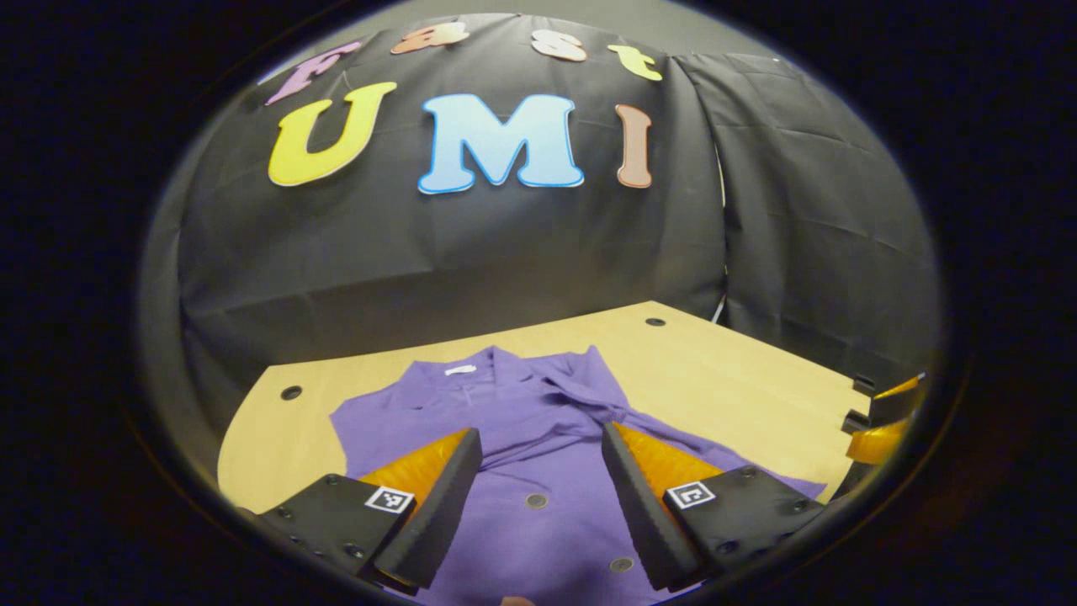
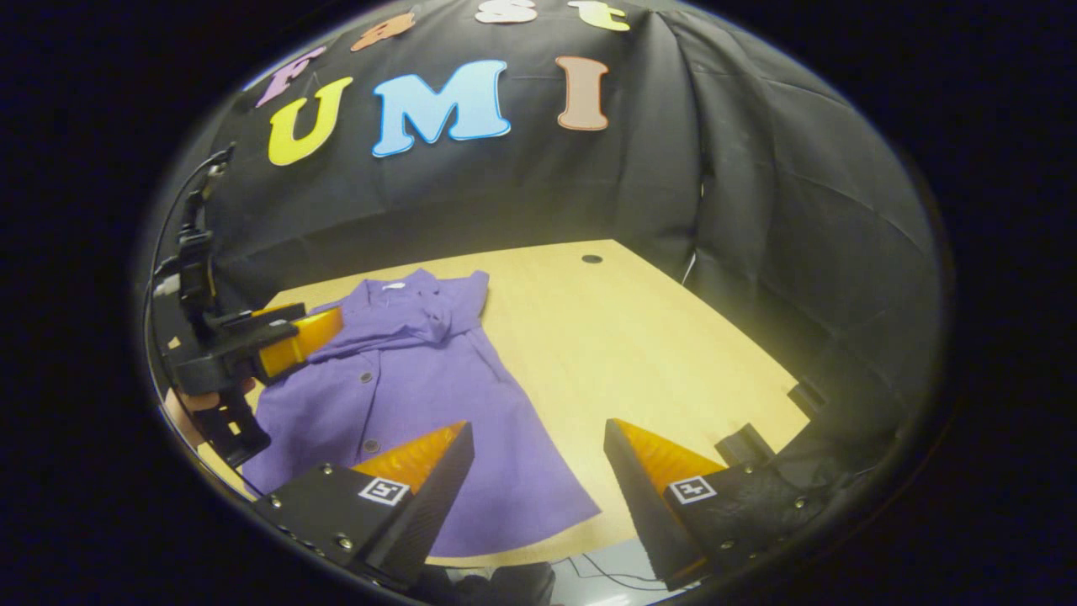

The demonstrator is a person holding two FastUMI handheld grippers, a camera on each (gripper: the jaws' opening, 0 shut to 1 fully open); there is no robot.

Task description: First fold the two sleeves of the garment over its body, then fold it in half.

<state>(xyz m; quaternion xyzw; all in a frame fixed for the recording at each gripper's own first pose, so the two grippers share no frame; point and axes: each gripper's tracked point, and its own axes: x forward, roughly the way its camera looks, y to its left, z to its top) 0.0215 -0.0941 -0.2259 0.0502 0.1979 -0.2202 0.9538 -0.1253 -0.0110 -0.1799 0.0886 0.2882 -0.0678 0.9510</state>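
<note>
A purple buttoned garment (image 1: 522, 438) lies flat on the wooden table (image 1: 740, 379), collar and white neck label at the far end. One sleeve (image 1: 580, 389) lies folded across the chest near the collar. My left gripper (image 1: 540, 433) hovers open above the button line, holding nothing. In the right gripper view the garment (image 2: 421, 396) spreads left of centre, hem toward me. My right gripper (image 2: 538, 427) stands open over the hem's right corner and bare table (image 2: 656, 337). The left gripper (image 2: 332, 326), held by a hand, hangs over the garment's left shoulder. The right gripper (image 1: 875, 417) shows at the far right edge.
Black cloth walls close the table at the back and right. Round cable holes (image 1: 291, 392) (image 1: 655, 321) (image 2: 591, 258) sit near the table's far edge. Bare wood lies right of the garment. Thin cables (image 2: 606, 576) run below the table's near edge.
</note>
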